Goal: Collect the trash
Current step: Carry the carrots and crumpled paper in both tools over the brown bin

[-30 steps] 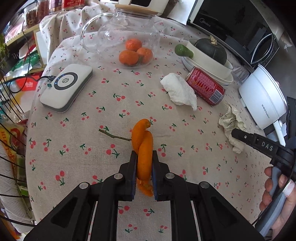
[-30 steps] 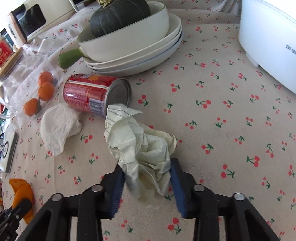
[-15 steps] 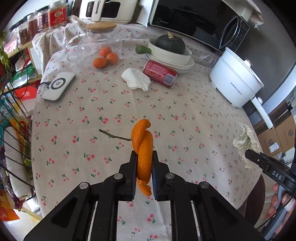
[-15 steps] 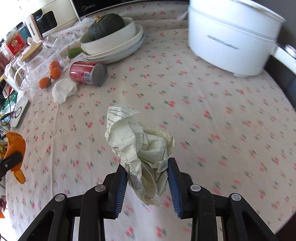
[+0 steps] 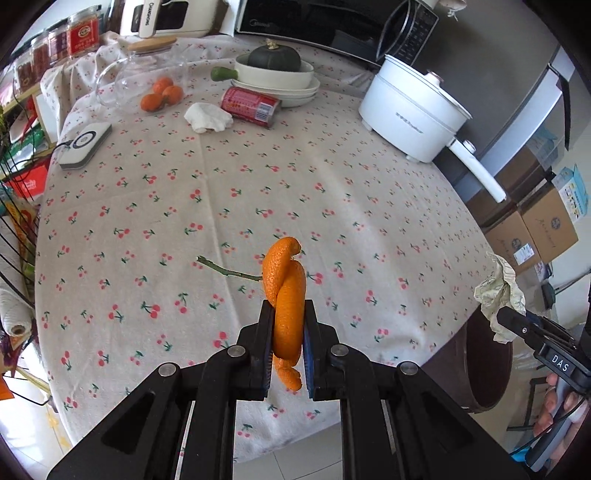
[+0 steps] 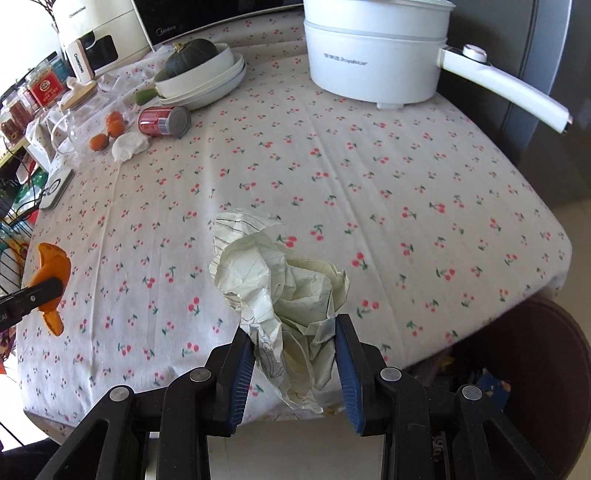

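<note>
Orange peel (image 5: 286, 295): pinched upright between the left gripper (image 5: 287, 347) pads, above the tablecloth (image 5: 332, 177).
Crumpled paper (image 6: 284, 295): clamped between the right gripper (image 6: 293, 354) pads, over the table's near edge.
Brown bin (image 6: 535, 369): below that edge.

At the upper left of the left wrist view, "CHANGHONG" runs along the handle of a cream appliance (image 5: 168, 18), and "Midea" stands on the black microwave (image 5: 314, 27) beside it. At the lower right of that view, "DAS" is printed on the right gripper (image 5: 517, 325). In the right wrist view, "Royalstar" follows some smaller characters too small to read on the white electric pot (image 6: 376, 51) at the top.
</note>
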Tool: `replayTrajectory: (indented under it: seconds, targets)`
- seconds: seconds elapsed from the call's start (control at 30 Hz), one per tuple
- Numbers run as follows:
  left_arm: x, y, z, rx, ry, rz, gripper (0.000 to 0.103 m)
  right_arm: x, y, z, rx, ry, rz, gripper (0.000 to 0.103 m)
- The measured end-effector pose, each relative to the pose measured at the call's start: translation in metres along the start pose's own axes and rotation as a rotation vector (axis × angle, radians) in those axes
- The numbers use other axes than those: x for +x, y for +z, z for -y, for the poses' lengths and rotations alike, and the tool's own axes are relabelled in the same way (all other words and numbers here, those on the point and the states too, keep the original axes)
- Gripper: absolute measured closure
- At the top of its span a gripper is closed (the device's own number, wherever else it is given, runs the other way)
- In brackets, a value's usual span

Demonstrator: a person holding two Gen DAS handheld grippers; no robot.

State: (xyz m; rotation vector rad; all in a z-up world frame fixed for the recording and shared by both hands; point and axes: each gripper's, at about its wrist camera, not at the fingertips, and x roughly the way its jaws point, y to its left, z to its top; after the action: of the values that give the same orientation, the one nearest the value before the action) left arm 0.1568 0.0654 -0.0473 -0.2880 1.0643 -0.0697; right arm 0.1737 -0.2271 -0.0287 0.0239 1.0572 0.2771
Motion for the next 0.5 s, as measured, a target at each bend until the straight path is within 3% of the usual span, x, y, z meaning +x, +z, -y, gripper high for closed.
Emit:
replayTrajectory:
  seconds: [0.2,0.5]
  targets:
    - [0.009,-0.013,0.046,0.046,-0.098,-0.02,0.089,-0.018,-0.025,0.029,0.033,-0.036,0.004,0.065]
    - [0.031,-0.034,0.127,0.176,-0.182,-0.066,0.089,-0.053,-0.06,0.084,0.096,-0.087,0.042,0.065]
